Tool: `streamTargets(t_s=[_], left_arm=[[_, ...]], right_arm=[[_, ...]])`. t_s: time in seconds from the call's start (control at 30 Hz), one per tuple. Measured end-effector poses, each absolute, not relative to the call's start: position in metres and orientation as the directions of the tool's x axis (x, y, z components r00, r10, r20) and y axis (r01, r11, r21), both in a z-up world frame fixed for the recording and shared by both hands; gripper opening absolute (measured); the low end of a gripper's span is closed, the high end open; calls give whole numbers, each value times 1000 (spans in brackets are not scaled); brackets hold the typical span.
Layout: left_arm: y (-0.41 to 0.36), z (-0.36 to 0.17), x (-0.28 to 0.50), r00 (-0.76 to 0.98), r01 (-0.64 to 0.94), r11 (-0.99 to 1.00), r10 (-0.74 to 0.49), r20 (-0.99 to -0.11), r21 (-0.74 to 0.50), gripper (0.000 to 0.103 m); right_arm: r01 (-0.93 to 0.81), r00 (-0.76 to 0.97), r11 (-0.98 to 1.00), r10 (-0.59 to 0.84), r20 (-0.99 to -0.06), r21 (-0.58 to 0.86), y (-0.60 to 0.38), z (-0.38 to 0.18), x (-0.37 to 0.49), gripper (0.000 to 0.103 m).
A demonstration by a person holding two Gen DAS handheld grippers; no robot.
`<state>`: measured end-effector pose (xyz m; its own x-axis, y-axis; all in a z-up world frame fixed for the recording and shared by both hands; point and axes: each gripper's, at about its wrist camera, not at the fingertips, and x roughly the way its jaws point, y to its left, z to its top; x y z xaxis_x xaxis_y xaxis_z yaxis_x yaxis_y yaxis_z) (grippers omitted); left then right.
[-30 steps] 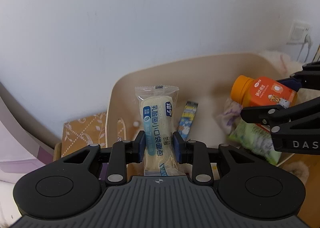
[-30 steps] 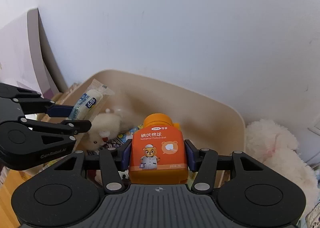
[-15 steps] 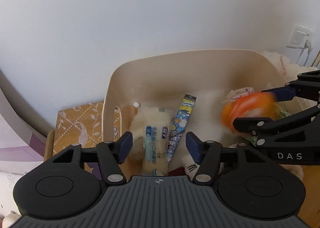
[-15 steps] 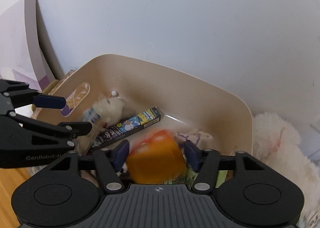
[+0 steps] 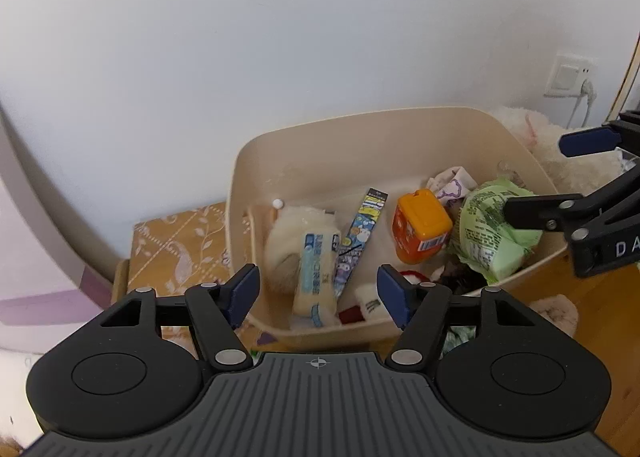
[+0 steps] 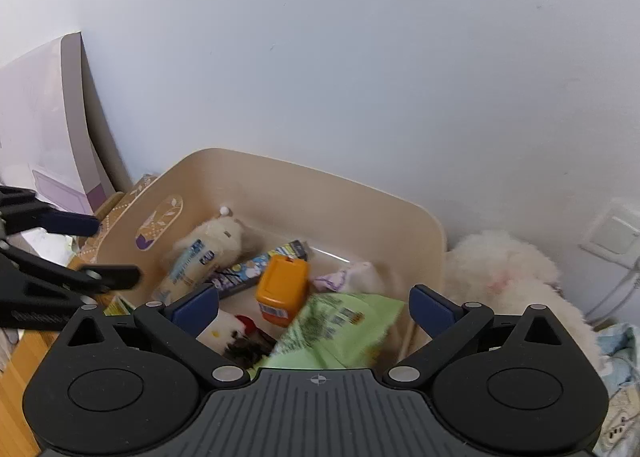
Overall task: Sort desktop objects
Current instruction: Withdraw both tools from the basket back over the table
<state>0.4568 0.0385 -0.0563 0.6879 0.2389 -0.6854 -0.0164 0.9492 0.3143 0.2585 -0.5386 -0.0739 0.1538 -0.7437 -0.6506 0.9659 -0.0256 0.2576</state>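
A beige plastic bin (image 5: 360,129) (image 6: 328,193) stands against the white wall. In it lie a bread packet (image 5: 314,277) (image 6: 186,265), an orange cotton-ball bottle (image 5: 420,231) (image 6: 282,287), a long cartoon-printed box (image 5: 358,241) (image 6: 256,267), a green wipes pack (image 5: 488,233) (image 6: 336,331) and a white plush toy (image 5: 296,225). My left gripper (image 5: 318,293) is open and empty above the bin's near rim. My right gripper (image 6: 314,307) is open and empty above the bin; it also shows in the left wrist view (image 5: 560,177).
A gold-patterned box (image 5: 180,241) sits left of the bin. A fluffy white plush (image 6: 508,281) lies right of the bin by a wall socket (image 5: 570,75). A purple-and-white board (image 6: 44,125) leans at the left. Wooden tabletop (image 5: 600,313) shows at the right.
Both grippers opened and pulled back. The bread packet dropped from the left gripper and the orange bottle from the right; both now lie in the bin.
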Motion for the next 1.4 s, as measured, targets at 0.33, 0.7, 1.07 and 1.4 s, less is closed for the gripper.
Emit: streamTargets(t_s=[0.33,0.7,1.07,1.4], left_arm=[[42,-58,397,663,-7,963,207,-720,271,70],[38,-99,354,582,-10,974,189,-791,226,70],[28,-133,329,496,-71,985,171,-851,157,70],[31,-161,325,440,-189,977,174,-881,99,70]], right_arm=[[944,145,-92,-748,-648,316,-478,-82,222,103],[951,139,-119,-658,-740,285,-433,-133,215,103],[971,142,-76,-582,-801,228,-410,-165,232,103],[982,137,-35,-539,-831,184,-420,-186,249,103]])
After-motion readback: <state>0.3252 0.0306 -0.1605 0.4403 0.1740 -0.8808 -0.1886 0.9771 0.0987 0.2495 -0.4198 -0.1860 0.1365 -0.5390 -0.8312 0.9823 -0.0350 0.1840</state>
